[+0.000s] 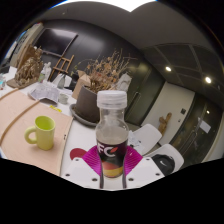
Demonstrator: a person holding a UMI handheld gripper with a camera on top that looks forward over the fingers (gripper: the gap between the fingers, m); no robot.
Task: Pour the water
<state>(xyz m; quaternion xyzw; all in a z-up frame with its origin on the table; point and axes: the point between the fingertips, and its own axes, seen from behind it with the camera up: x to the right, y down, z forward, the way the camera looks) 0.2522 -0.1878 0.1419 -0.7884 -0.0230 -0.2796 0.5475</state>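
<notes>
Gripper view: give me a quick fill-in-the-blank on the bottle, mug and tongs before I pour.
1. The cap on the bottle is coloured ____.
2. The mug on the table is coloured ____.
3. The bottle stands ____ the fingers of the tongs.
4. The bottle's cap is ____, not off.

Missing words: white; yellow; between; on

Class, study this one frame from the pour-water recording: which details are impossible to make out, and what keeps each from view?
- Gripper view: the base of the bottle is cut off by the lower border.
- Gripper view: the fingers of the hand-held gripper are out of sight under the same border.
- Gripper view: the red label curves round the bottle; its lettering is too small to read.
- Gripper view: the inside of the yellow mug is hidden by its wall.
</notes>
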